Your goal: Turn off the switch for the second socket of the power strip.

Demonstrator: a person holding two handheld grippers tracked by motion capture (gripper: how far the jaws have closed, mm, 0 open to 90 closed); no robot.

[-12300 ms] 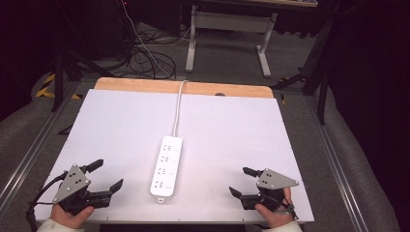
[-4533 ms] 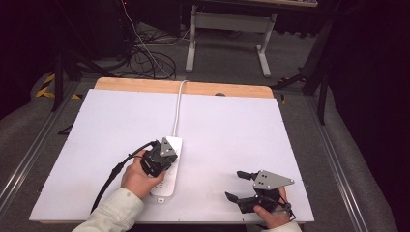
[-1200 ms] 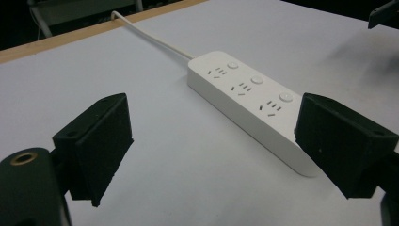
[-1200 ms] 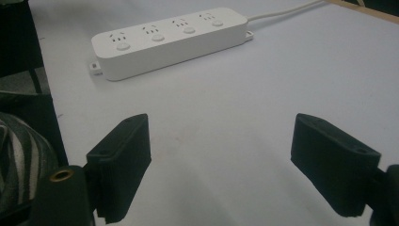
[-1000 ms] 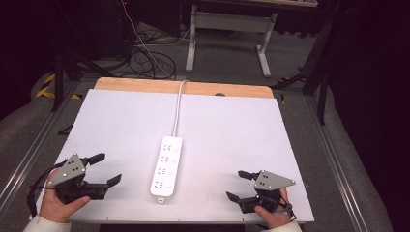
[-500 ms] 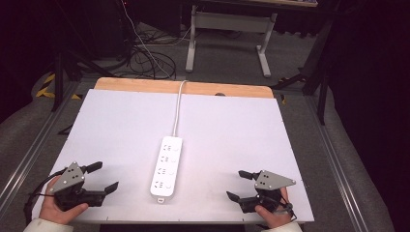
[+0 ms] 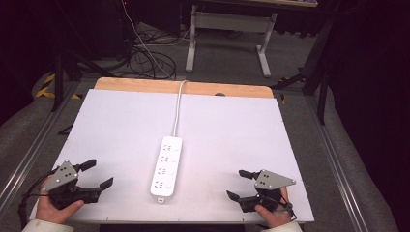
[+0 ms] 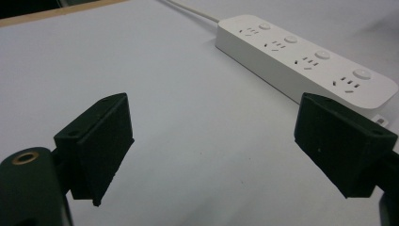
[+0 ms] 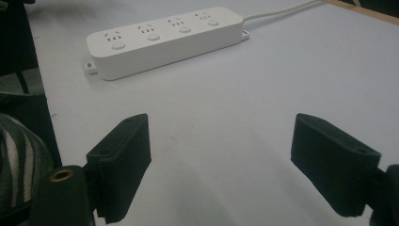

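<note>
A white power strip [image 7: 166, 166] with several sockets and buttons lies lengthwise in the middle of the white table [image 7: 227, 130]. Its white cable [image 7: 177, 108] runs off the far edge. My left gripper [image 7: 98, 174] rests open near the front left corner, well left of the strip. My right gripper [image 7: 237, 184] rests open near the front right corner. In the left gripper view the power strip [image 8: 306, 61] lies beyond the wide-apart jaws of my left gripper [image 8: 235, 146]. The right gripper view shows the power strip [image 9: 164, 40] ahead of my right gripper [image 9: 226, 162], nothing between the jaws.
A wooden strip [image 7: 183, 88] borders the table's far edge. Metal rails [image 7: 29, 154] run along both sides. Behind the table stand a desk frame [image 7: 227, 34] and loose black cables [image 7: 145, 58] on the floor.
My left gripper went to the power strip in the middle, then came back to the front left corner and has settled there. The right gripper stayed put.
</note>
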